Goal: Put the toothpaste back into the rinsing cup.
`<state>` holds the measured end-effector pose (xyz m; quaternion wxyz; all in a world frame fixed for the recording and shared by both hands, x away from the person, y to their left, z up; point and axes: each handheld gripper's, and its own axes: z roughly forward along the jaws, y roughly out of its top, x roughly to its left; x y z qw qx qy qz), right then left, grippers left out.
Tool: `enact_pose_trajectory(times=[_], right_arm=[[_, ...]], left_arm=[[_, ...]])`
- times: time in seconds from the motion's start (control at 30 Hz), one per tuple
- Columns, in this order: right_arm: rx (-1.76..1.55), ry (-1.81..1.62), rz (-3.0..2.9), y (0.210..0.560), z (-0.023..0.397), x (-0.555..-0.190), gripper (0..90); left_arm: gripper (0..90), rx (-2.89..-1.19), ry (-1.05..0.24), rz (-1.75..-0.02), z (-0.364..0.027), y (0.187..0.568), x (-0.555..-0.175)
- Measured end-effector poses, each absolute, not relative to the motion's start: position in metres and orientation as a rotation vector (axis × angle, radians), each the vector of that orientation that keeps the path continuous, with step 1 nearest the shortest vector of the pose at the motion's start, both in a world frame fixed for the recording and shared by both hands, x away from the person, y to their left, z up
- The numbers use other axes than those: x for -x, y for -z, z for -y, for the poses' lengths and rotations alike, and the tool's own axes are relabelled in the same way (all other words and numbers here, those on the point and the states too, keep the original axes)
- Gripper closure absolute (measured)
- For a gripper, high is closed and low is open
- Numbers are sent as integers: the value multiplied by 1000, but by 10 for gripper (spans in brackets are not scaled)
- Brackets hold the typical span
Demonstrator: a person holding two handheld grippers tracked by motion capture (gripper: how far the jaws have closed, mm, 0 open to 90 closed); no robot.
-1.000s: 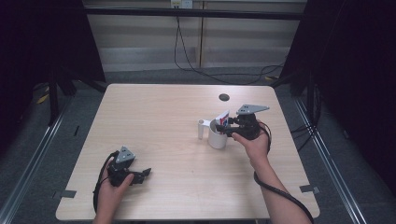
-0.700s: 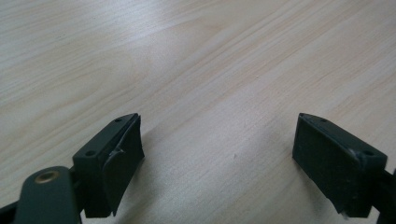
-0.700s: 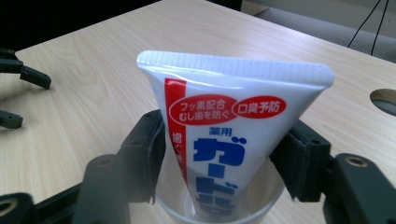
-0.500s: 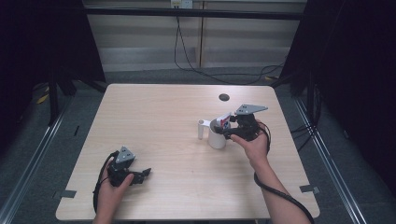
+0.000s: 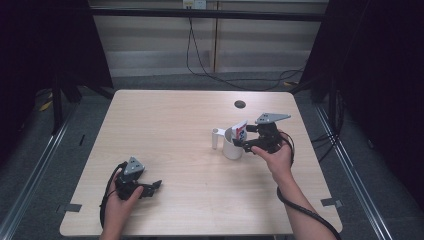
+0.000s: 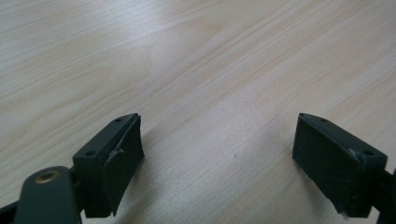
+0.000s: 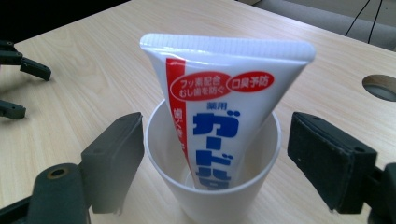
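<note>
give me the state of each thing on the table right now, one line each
toothpaste tube: stands cap end down in the cup, flat crimped end up, leaning
white cup: upright on the table, handle on the far side from the right gripper
right gripper: open, jaws just opening, one each side of the cup, not pressing
left gripper: open, nothing between the jaws, low over bare wood
table: round hole near the far edge

A white toothpaste tube [image 7: 224, 112] with a red stripe, red ovals and blue lettering stands upright in a white plastic cup [image 7: 219, 196], cap end down and its flat crimped end sticking well above the rim. The cup stands upright on the table [image 5: 170, 130], right of its middle, the tube [image 5: 240, 130] leaning slightly inside the cup [image 5: 232, 147].
</note>
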<state>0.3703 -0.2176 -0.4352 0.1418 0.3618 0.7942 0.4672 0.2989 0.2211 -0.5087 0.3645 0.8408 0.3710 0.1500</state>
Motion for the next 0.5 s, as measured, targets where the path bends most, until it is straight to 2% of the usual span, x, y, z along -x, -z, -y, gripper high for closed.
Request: enact_pose_trajectory(times=[0.5], right_arm=[[-1036, -1365, -2307, 429, 229, -359, 176]], left_arm=[[156, -2163, -385, -955, -221, 509, -299]])
